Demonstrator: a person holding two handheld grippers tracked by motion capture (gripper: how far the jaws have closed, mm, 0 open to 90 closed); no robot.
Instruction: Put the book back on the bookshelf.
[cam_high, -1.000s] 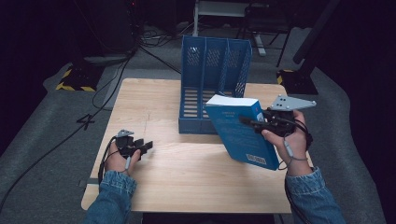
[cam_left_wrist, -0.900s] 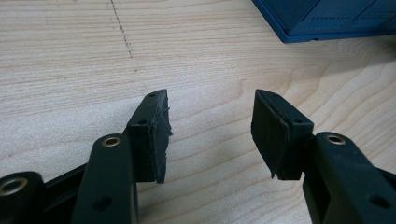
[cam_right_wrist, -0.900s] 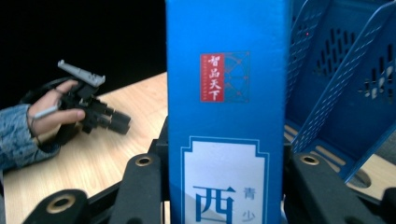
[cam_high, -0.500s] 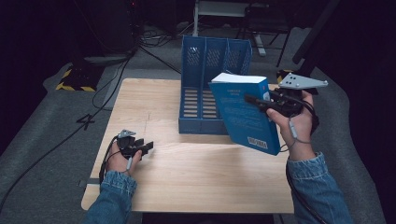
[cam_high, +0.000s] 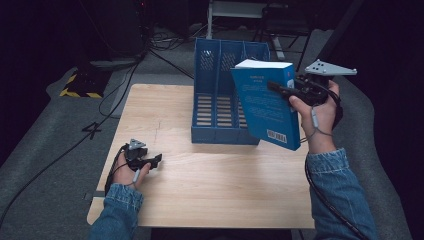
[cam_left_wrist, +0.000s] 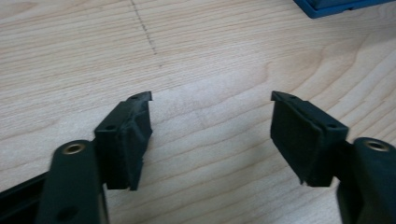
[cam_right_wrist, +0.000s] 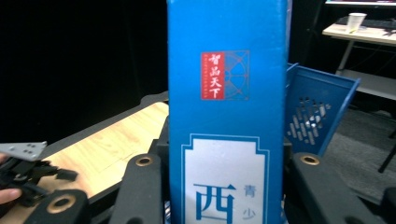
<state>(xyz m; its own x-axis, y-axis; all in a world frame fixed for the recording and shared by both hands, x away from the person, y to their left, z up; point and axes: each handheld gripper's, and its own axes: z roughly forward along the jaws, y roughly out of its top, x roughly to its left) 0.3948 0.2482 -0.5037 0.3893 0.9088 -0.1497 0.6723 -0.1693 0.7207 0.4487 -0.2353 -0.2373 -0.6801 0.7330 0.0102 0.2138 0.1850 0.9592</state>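
Wooden table (cam_high: 200, 200) seen from above, with a blue three-slot file rack (cam_high: 220, 95) standing at its far edge, slightly right of centre; all three slots appear empty, though the rightmost is partly hidden. The blue book (cam_high: 265, 105) is held clear of the table at the right, just in front of and above the rack's right-hand slot, tilted with its top edge leaning toward the rack and its barcoded lower corner pointing down toward the near right. The right gripper (cam_high: 280, 89) has its jaws closed across the book's thickness near the spine; in the right gripper view the spine (cam_right_wrist: 227, 116) stands between the two jaws, with the rack's perforated wall (cam_right_wrist: 313, 121) behind it. The left gripper (cam_high: 150, 162) rests low at the near left of the table, well apart from book and rack, its jaws spread wide over bare wood with nothing between them (cam_left_wrist: 210, 121). Judged progress: the book is picked up and carried to the rack, so the lift and most of the transfer look complete. Remaining, by this reading: bring the book upright, align it over a slot, lower it in and release. The left gripper has no evident part in the work at this stage.
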